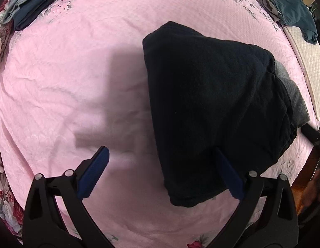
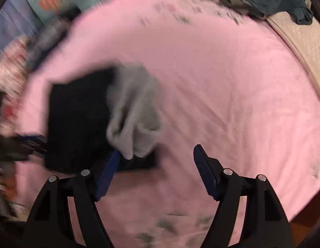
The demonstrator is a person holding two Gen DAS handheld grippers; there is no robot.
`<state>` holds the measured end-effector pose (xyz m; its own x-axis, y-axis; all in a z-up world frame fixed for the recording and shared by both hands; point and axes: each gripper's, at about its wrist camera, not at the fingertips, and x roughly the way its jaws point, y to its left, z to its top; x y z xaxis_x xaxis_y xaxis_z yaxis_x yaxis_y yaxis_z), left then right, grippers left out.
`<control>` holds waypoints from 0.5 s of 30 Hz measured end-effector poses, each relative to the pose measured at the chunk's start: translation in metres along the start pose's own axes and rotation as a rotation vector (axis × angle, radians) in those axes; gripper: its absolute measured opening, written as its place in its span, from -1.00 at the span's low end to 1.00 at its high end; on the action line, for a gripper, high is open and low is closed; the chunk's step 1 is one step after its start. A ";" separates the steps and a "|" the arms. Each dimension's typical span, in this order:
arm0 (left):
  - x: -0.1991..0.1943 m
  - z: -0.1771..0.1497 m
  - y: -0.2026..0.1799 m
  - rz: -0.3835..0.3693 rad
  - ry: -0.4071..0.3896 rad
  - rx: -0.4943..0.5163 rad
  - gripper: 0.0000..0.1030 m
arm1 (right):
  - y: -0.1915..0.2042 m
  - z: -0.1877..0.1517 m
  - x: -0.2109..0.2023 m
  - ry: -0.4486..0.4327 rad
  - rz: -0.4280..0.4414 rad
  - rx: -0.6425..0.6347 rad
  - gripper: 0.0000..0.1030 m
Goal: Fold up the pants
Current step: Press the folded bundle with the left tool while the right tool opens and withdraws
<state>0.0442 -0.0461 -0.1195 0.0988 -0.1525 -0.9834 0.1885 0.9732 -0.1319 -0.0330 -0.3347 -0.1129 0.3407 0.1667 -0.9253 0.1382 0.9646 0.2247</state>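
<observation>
One pair of black pants (image 1: 211, 103) lies folded on my pink bedspread (image 1: 66, 82), grey lining (image 2: 133, 107) showing; my left tongs (image 1: 160, 173) and right tongs (image 2: 157, 171) both gape, empty

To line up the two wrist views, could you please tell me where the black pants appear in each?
Left wrist: black pants centre-right, by the right fingertip.
Right wrist: blurred, left of centre, grey lining showing.
Shared landmark: teal garment pile, upper right.
</observation>
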 end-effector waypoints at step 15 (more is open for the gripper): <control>0.003 0.006 0.002 -0.028 0.034 -0.007 0.96 | -0.009 0.030 -0.023 -0.094 0.230 0.152 0.72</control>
<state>0.0506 -0.0452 -0.1217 0.0598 -0.1741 -0.9829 0.1836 0.9698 -0.1606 -0.0138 -0.3530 -0.0847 0.4632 0.3506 -0.8139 0.1830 0.8608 0.4749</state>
